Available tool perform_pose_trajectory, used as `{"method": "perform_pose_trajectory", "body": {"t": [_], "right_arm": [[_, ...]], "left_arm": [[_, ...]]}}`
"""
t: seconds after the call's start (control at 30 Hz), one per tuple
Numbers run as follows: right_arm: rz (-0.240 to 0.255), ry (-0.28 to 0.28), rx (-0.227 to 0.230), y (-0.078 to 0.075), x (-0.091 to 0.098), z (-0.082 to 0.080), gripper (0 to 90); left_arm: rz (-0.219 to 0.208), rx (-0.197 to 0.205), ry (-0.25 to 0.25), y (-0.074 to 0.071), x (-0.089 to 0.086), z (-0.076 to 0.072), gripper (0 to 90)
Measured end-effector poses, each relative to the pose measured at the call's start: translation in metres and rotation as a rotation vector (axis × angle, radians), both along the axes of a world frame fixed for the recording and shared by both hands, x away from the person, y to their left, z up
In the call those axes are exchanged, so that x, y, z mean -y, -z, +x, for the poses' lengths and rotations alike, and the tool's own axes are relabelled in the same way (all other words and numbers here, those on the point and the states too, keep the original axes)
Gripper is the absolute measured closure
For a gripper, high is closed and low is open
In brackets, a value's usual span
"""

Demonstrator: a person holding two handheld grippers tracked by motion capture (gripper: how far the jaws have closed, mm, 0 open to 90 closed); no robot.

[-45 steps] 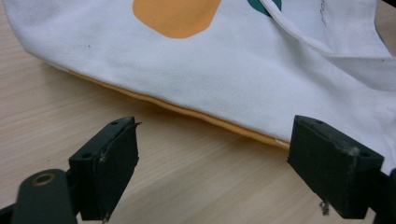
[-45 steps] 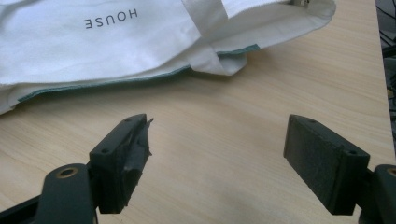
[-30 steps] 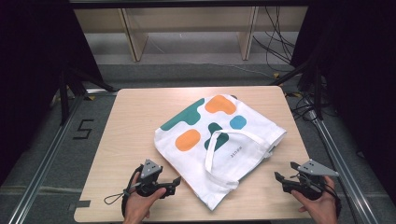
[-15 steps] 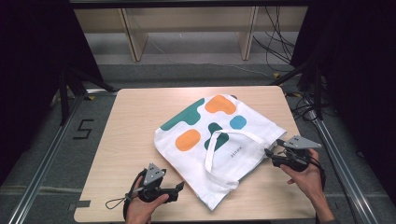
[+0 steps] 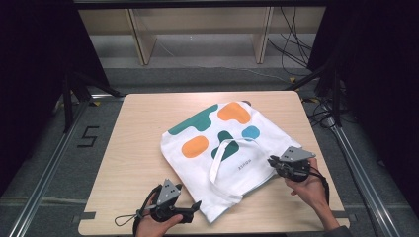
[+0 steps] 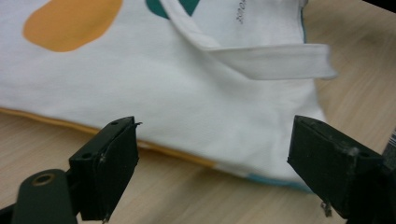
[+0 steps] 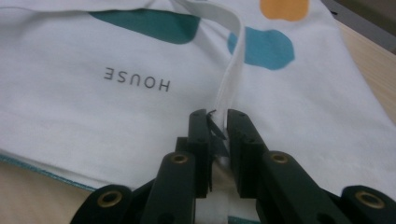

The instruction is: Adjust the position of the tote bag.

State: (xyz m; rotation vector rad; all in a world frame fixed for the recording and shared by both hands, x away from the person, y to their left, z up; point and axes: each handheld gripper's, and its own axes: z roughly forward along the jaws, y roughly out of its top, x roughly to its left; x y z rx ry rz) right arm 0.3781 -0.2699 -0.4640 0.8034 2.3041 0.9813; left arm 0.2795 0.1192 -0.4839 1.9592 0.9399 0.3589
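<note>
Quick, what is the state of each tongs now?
Left tongs: open, holding nothing, near the bag.
Right tongs: shut on the strap.

"HOUSE" is printed upside down on the white tote bag (image 7: 140, 107), left of frame centre; a "5" marks the floor (image 5: 88, 137) at left

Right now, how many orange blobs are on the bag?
2. One orange blob sits near the far end of the tote bag; the other orange blob is toward its left side. More may hide underneath.
</note>
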Motion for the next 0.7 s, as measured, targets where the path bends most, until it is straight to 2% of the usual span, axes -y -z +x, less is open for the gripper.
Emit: {"method": "perform_pose_trajectory", "body": {"t": [0.07,0.13,0.17,0.2,0.23,0.33,0.37,0.4,0.43,0.5,0.53,0.67,0.7], "right_arm": [[0.007,-0.002,-0.008,-0.002,-0.006,-0.004,81.2],[0.013,-0.034,-0.003,-0.006,-0.020,-0.012,81.3],[0.018,-0.050,0.003,-0.008,-0.023,-0.013,81.3],[0.035,-0.057,-0.001,-0.009,-0.026,-0.015,81.3],[0.035,-0.057,-0.001,-0.009,-0.026,-0.015,81.3],[0.078,-0.093,-0.011,-0.012,-0.039,-0.022,81.3],[0.078,-0.093,-0.011,-0.012,-0.039,-0.022,81.3],[0.080,-0.122,-0.004,-0.015,-0.046,-0.026,81.3],[0.080,-0.122,-0.004,-0.015,-0.046,-0.026,81.3],[0.085,-0.137,-0.003,-0.017,-0.050,-0.029,81.2],[0.084,-0.154,0.003,-0.017,-0.051,-0.029,81.2],[0.103,-0.145,0.005,-0.017,-0.050,-0.033,80.9],[0.097,-0.157,0.008,-0.017,-0.049,-0.033,80.5]], "left_arm": [[-0.011,0.008,0.003,0.001,0.003,-0.005,15.2],[0.039,0.005,0.034,0.001,0.002,-0.009,15.0],[0.039,0.005,0.034,0.001,0.002,-0.009,14.9],[0.060,0.007,0.044,0.002,0.001,-0.010,14.9],[0.037,0.005,0.040,0.003,0.003,-0.012,14.9],[0.128,0.026,0.063,0.005,0.002,-0.015,14.7],[0.171,0.023,0.079,0.005,0.001,-0.016,14.7],[0.171,0.026,0.068,0.008,0.003,-0.016,14.6],[0.192,0.024,0.064,0.010,0.003,-0.015,14.6],[0.292,0.015,0.039,0.012,0.001,-0.012,15.1],[0.343,0.053,0.050,0.014,-0.001,-0.008,15.7],[0.378,0.050,0.030,0.017,-0.005,-0.003,17.1],[0.402,0.053,0.037,0.018,-0.005,-0.002,19.1]]}}
